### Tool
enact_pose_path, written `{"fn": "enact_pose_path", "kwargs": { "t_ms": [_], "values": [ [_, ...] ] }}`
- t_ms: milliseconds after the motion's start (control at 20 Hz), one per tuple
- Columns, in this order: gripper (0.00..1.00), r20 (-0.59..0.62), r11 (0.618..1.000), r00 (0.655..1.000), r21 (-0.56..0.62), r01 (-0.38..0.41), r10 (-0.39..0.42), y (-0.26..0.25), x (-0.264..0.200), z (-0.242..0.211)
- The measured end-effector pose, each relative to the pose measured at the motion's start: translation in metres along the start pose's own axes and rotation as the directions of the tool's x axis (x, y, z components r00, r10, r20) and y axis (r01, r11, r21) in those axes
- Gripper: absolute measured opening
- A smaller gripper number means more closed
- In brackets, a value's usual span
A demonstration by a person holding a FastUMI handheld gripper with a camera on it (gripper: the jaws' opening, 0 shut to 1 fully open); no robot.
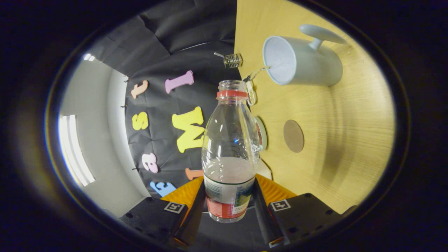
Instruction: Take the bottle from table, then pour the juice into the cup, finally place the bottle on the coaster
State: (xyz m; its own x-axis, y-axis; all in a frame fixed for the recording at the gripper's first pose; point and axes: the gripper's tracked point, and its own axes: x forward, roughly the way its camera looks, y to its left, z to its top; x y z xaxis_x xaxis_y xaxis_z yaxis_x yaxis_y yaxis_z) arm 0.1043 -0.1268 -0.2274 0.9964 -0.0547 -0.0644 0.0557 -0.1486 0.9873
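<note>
The counter [336,140] is a wide spread of pale wood, and from the tipped way everything sits, the tool has been rolled well over to pour. Taking the cup as the landmark: the cup [304,59] is a light mug with a handle, standing on the counter with its open mouth turned toward the bottle. The bottle [229,150] is clear plastic with a red neck ring and no cap, its mouth just short of the cup's rim, and a thin stream of liquid arcs across from it into the cup. What juice remains has pooled low in the bottle, down near the label. The tool [229,203] has both fingers pressed against the bottle's lower sides at the label, pinching it between them. The coaster [293,135], a small brown disc, lies flat on the counter on the near side of the cup, well apart from it and just beyond the bottle's flank. A small clear lidless jar [233,60] sits near the counter's far edge, off to the side of the cup. The risk I see is the stream: it is thin and reaches the cup only at the rim, so a slight easing of the tilt would drop it onto the counter. The smooth plastic might also twist in the pinch.
</note>
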Motion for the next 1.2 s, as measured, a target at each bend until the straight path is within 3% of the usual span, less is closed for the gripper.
{"fn": "enact_pose_path", "kwargs": {
  "t_ms": [1200],
  "values": [
    [0.74, 0.028, 0.976, 0.999, 0.214, -0.050, 0.045, 0.040, -0.003, 0.012]
  ]
}}
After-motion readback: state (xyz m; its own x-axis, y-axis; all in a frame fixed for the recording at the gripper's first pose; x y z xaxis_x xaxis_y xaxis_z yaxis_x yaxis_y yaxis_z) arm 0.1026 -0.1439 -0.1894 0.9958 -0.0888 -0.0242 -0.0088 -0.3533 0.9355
